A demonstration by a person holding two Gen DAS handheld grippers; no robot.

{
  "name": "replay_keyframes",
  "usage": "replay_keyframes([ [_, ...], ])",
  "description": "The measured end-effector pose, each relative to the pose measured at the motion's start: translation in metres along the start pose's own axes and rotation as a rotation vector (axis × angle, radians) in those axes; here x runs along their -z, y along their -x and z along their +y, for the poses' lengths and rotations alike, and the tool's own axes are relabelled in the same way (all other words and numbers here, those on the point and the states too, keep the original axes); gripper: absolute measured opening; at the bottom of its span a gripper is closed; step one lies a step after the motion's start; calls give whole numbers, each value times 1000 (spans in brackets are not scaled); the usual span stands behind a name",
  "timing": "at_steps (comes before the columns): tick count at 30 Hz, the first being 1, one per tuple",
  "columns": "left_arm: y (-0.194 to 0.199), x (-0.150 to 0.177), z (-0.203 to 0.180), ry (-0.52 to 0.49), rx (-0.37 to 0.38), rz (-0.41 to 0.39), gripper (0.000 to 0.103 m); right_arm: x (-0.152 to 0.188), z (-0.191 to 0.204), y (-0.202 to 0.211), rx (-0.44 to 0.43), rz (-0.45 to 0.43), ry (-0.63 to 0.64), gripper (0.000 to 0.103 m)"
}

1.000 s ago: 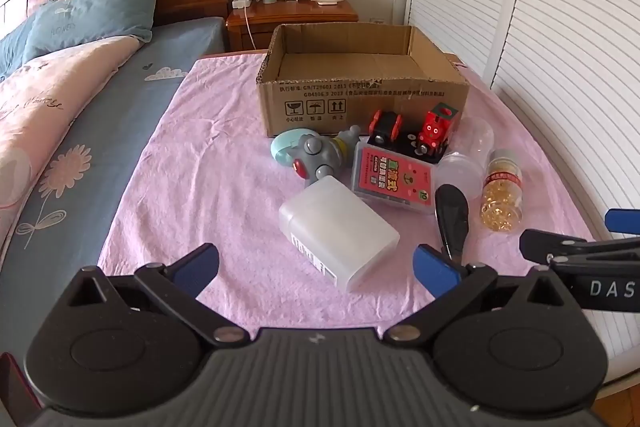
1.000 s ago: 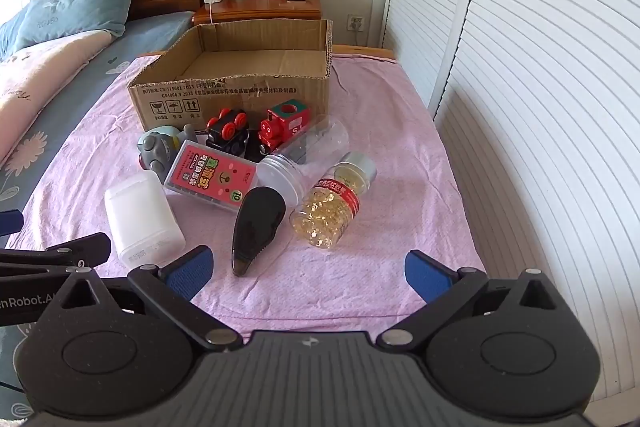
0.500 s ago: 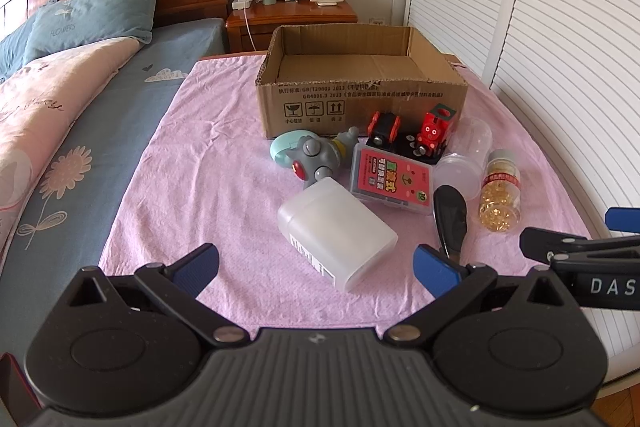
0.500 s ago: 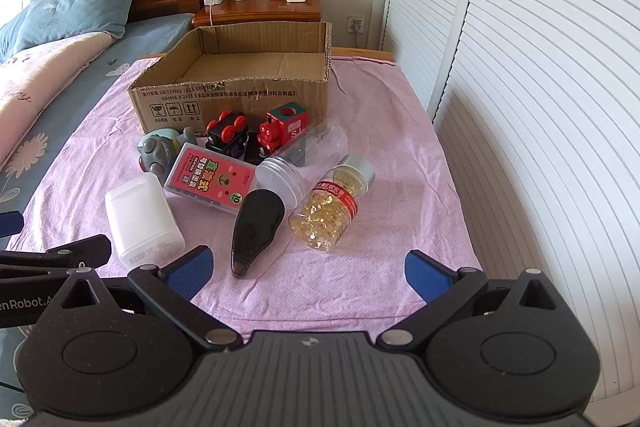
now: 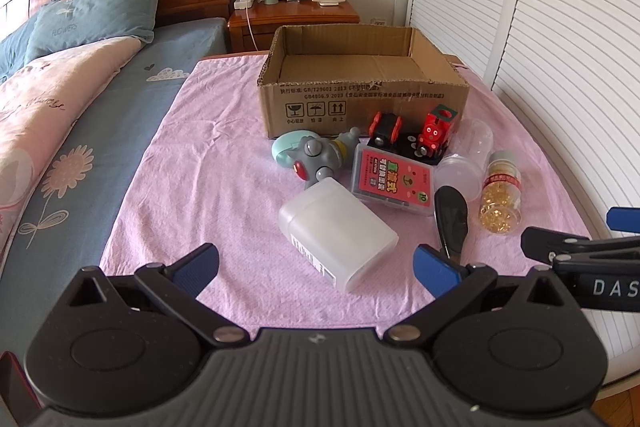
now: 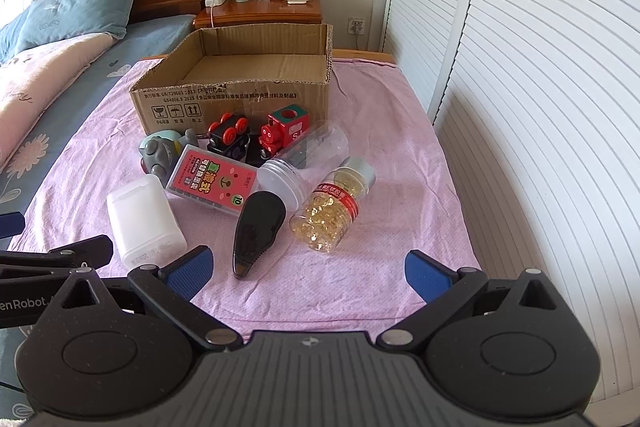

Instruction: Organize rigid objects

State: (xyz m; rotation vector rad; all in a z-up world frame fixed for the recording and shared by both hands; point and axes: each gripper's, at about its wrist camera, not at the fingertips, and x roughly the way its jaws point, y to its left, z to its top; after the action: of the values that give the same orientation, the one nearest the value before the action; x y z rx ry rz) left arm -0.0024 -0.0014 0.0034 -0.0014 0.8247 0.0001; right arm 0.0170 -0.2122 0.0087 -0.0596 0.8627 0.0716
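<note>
Cardboard box (image 5: 362, 95) stands empty; both claws, left (image 5: 316, 263) and right (image 6: 307, 267), gape wide before the first pickup, likely the white case (image 5: 338, 229).

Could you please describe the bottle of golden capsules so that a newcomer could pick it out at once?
Find the open cardboard box on the pink cloth. In the pile before it, farthest toward the slatted doors, lies the capsule bottle on its side. It alone has golden capsules, a red label and a silver cap.

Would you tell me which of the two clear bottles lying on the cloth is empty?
The lidless clear bottle by the red train; the capped bottle holds golden capsules.
</note>
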Motion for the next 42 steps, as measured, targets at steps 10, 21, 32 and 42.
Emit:
replay_keyframes([
  [10,1,0,1,1,0,0,102,0,1,1,-2,-3,-1,103],
  [21,1,-1,1,2,0,0,102,0,1,2,-2,-3,0,103],
  [32,2,-3,1,-13,5,-15,102,0,1,4,-7,-10,-2,103],
  [42,-1,-5,2,-59,35,-43,102,-2,0,1,-20,-19,14,103],
])
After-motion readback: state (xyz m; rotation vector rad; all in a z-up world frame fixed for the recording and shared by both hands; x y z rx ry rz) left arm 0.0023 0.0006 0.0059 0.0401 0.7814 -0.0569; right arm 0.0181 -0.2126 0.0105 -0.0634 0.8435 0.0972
